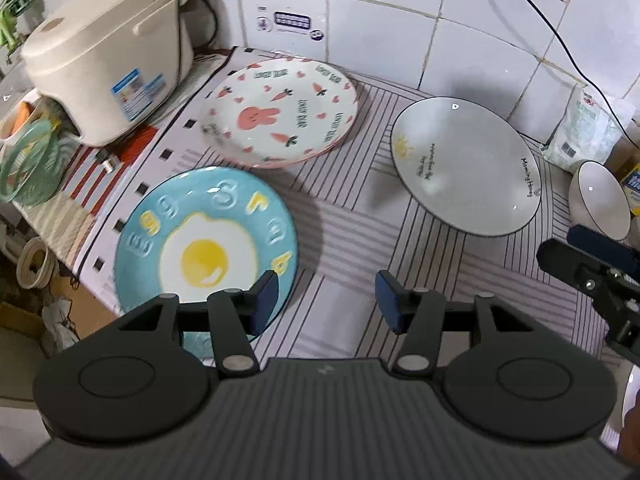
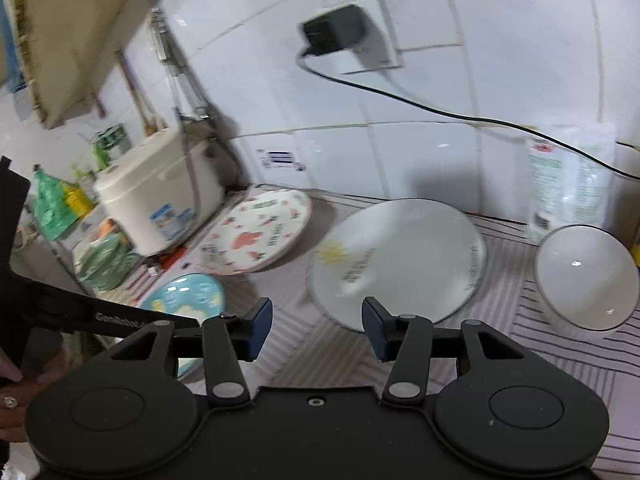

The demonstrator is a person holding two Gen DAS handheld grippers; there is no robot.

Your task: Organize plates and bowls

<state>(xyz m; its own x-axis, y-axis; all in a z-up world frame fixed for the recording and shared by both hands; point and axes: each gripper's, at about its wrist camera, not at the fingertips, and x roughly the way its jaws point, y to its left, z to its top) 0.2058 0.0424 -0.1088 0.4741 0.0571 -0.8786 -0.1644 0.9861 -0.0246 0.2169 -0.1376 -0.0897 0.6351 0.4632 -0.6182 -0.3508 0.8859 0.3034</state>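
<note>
Three plates lie on the striped cloth: a blue fried-egg plate at the near left, a white plate with pink rabbit and carrots behind it, and a white black-rimmed plate at the right. A white bowl stands further right. My left gripper is open and empty, its left finger over the blue plate's edge. My right gripper is open and empty above the cloth, before the white plate, with the bowl at its right. The right gripper's fingers show in the left wrist view.
A cream rice cooker stands at the back left beside a green glass container. A white bag leans on the tiled wall at the right, under a black cable. The counter's left edge drops off beside the blue plate.
</note>
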